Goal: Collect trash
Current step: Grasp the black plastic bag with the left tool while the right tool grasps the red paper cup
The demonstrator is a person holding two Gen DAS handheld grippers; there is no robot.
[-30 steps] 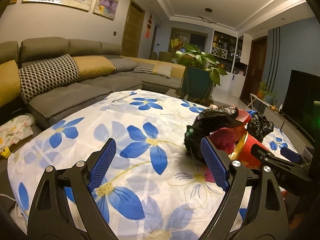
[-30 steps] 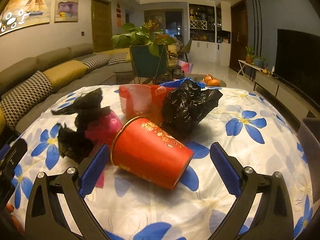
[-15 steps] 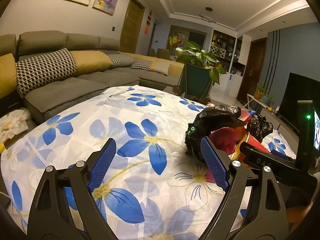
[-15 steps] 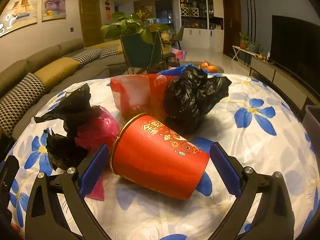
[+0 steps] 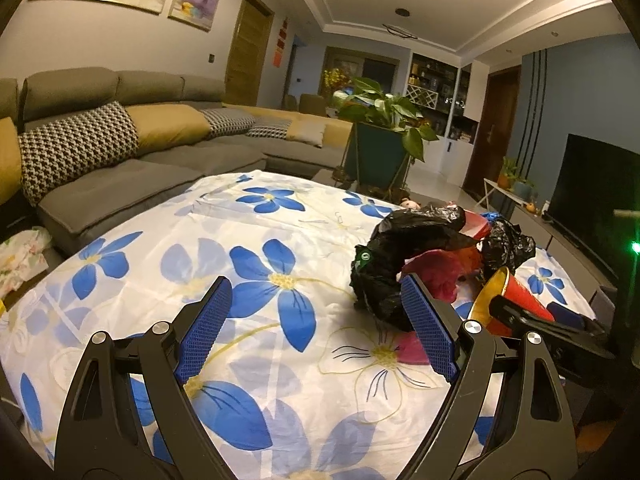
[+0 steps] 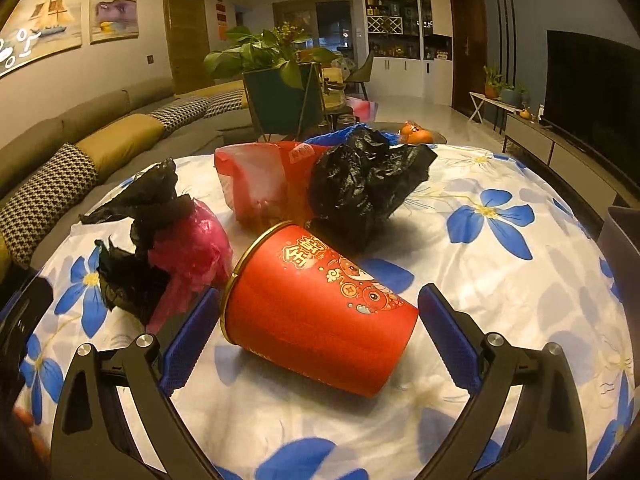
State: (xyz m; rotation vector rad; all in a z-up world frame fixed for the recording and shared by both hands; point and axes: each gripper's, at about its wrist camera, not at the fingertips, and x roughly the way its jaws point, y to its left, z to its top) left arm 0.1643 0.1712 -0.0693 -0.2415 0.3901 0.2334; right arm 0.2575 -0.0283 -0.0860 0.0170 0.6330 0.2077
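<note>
Nothing collected yet: red cup [image 6: 316,304] lying tipped between wide-spread right gripper [image 6: 320,336], ungrasped; bags [image 6: 368,188] loose on cloth [image 6: 500,264]; left gripper [image 5: 316,328] wide, empty

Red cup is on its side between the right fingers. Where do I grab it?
Grip the red cup across its body wall, coming in low from its side as the right gripper is now. It lies tipped on the tablecloth, gold rim pointing left, so the open fingers already straddle it.

Between the blue-padded fingers [image 6: 188,340] lies a red cup [image 6: 316,312] with gold rim and cartoon print; beyond it, black bags [image 6: 368,184], a pink bag [image 6: 192,244], white cloth [image 6: 500,280] with blue flowers.
</note>
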